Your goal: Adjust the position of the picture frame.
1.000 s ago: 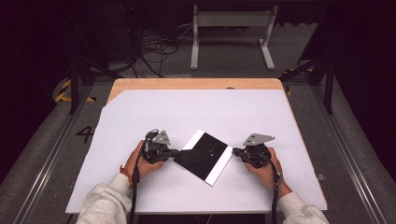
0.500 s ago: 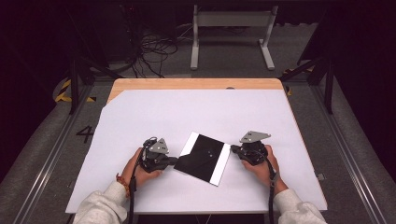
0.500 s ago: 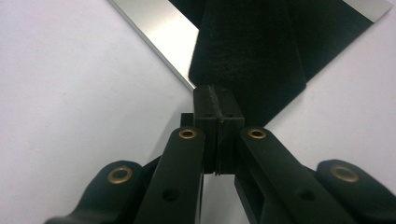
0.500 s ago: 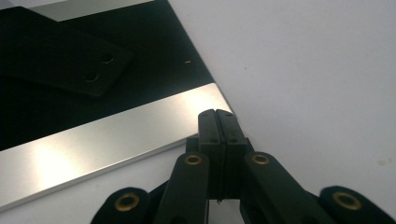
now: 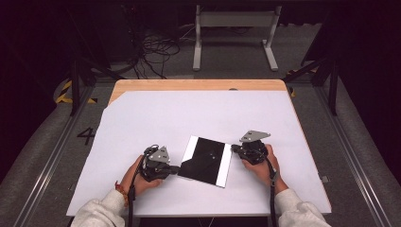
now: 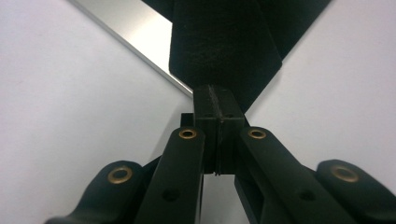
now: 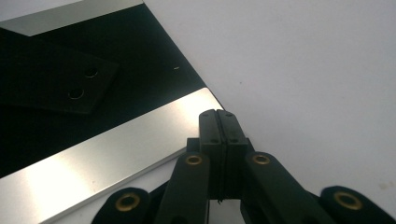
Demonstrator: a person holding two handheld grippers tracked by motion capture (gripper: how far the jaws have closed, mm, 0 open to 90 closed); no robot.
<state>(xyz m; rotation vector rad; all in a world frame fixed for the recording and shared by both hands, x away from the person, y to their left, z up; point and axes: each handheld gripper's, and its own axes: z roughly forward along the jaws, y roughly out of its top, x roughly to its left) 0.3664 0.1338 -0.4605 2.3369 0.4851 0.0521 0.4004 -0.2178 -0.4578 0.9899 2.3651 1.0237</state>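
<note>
High view: both grippers flank the black plate (image 5: 204, 161) lying near the white mat's (image 5: 142, 118) front edge, left gripper (image 5: 176, 169) and right gripper (image 5: 233, 148) with jaws pressed together, empty. Nudging seems underway; next, steady opposing pushes.

A lab or test rig: white-covered table (image 5: 142, 118), floor rails (image 5: 47, 161) (cables (image 5: 156, 52) tangled behind), dark surroundings.
</note>
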